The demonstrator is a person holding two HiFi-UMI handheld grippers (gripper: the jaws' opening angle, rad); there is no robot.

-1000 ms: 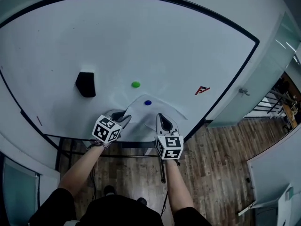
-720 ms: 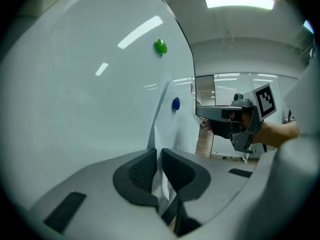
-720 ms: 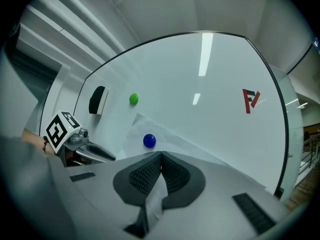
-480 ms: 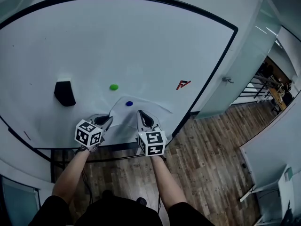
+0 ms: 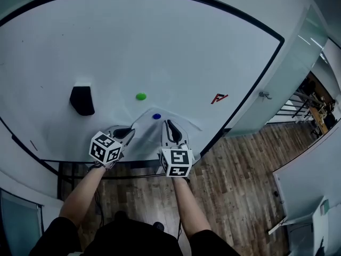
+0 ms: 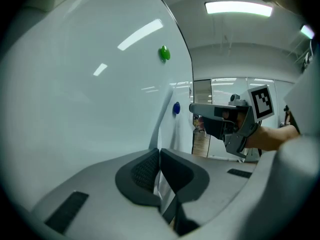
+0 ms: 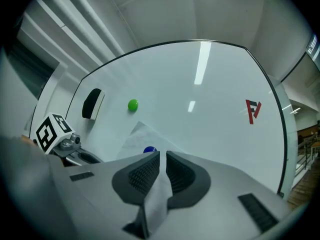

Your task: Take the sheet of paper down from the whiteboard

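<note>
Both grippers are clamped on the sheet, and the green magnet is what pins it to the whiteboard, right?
Not quite. Both the left gripper and right gripper are clamped on the sheet, but the blue magnet pins it to the whiteboard; the green magnet sits on bare board above the sheet. The right gripper view shows this.

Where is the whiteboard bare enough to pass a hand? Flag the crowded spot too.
Bare: the whiteboard above the green magnet, eraser and red logo, and between that magnet and the logo. Crowded: lower middle, where the left tool and right tool grip the sheet of paper under the blue magnet.
</note>
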